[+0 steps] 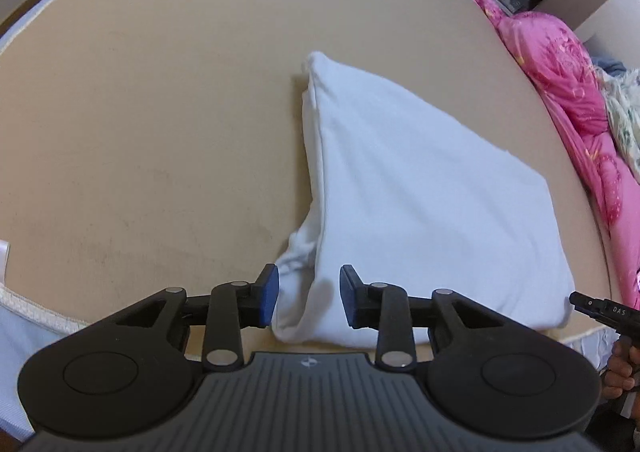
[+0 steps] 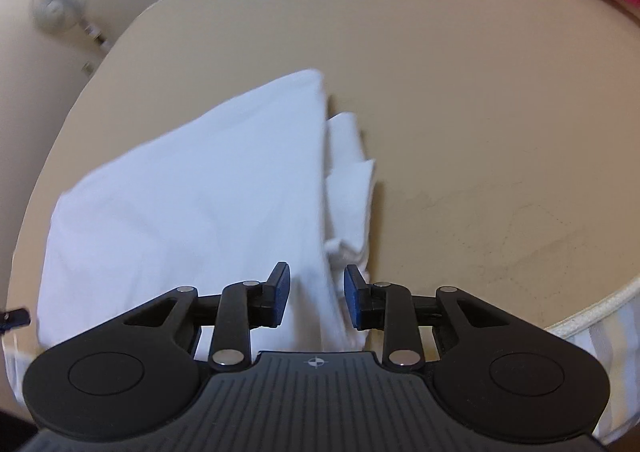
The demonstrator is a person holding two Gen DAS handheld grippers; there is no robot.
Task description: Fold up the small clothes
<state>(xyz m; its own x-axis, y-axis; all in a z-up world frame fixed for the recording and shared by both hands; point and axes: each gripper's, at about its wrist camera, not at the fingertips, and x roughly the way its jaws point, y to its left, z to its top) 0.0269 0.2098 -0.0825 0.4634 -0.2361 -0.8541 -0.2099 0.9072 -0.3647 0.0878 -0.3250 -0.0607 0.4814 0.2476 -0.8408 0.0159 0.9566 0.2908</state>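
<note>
A tan mattress [image 1: 160, 112] fills the room's middle. Pink bedding [image 1: 560, 64] lies at two o'clock (rumpled). A fan [image 2: 60, 8] stands at ten o'clock.

White garment [image 1: 420, 192] on tan mattress [image 1: 160, 112]; pink floral-patterned quilt [image 1: 560, 72]; blue-padded black tongs [image 1: 308, 296].

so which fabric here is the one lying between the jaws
The white garment, folded flat on the mattress; the pink quilt lies bunched far off at the edge.

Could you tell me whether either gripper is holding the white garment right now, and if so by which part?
Nothing is held. The left gripper and right gripper both stand open above the near corners of the folded white garment; no pad presses on the cloth.
</note>
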